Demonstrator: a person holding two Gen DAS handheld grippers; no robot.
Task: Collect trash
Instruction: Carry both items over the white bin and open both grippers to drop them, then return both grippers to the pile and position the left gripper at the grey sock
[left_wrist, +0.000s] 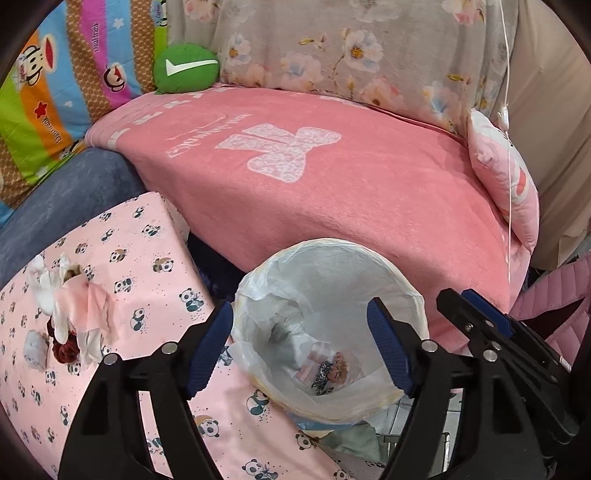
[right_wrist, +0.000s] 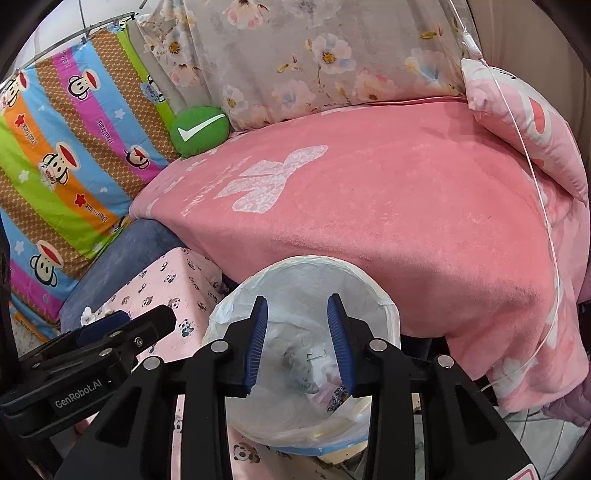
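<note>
Trash (left_wrist: 70, 314), a heap of crumpled white and pink tissues with something dark red, is lying on the panda-print cloth (left_wrist: 155, 254) left of the lined bin (left_wrist: 325, 325), where some scraps (left_wrist: 327, 371) are already sitting. Both the left gripper (left_wrist: 299, 343) and right gripper (right_wrist: 297, 341) are hovering over the bin, released and carrying nothing. Next, I judge, the left one is needing to swing toward the heap and clench on it.

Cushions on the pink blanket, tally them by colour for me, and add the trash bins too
Green cushion: 1
Pink cushion: 1
Lined trash bin: 1
Total: 3
</note>
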